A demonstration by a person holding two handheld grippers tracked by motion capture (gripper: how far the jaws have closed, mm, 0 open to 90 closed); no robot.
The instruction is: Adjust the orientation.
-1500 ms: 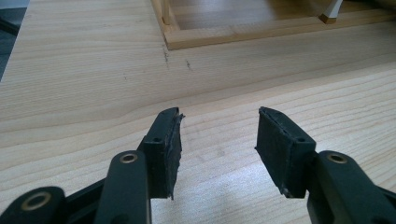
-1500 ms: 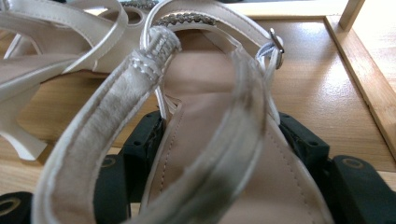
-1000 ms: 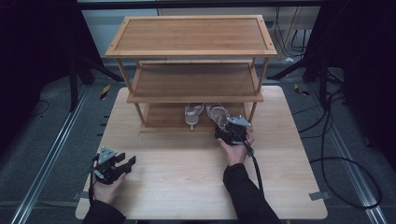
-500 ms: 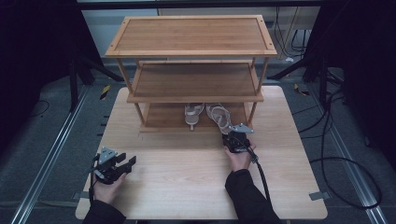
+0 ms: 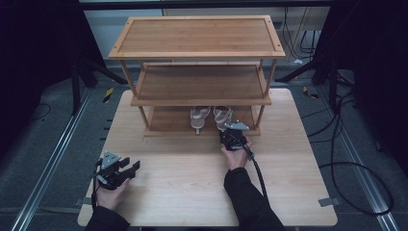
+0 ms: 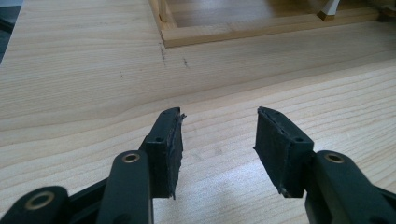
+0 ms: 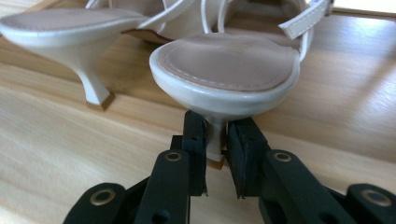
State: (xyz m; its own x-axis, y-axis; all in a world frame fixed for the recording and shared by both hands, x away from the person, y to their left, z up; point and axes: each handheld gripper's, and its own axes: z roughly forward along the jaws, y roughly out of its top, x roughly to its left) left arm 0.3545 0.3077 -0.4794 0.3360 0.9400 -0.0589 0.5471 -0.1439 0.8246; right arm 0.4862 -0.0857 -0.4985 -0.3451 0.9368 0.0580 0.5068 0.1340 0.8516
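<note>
R gripper is pinched on the thin heel of the right sandal, jaws pressed against both sides of the heel stem just under the heel cup. In high view the same gripper sits at the front edge of the rack's bottom shelf, touching that sandal, which is on the lowest tier w/ its heel toward the person. Left sandal is just beside it on the same tier, heel also facing front; in right gripper view it stands free, nothing gripping it.

L gripper is spread wide, holding nothing, resting low over the table near the front-left, well apart from the rack.

Progress, my read: both sandals are on the bottom shelf as a pair, so placement looks nearly done or a pull-out is about to begin; can't tell which from grip alone. Left to do either way: release or move the gripped sandal. Mid and top shelves bare
</note>
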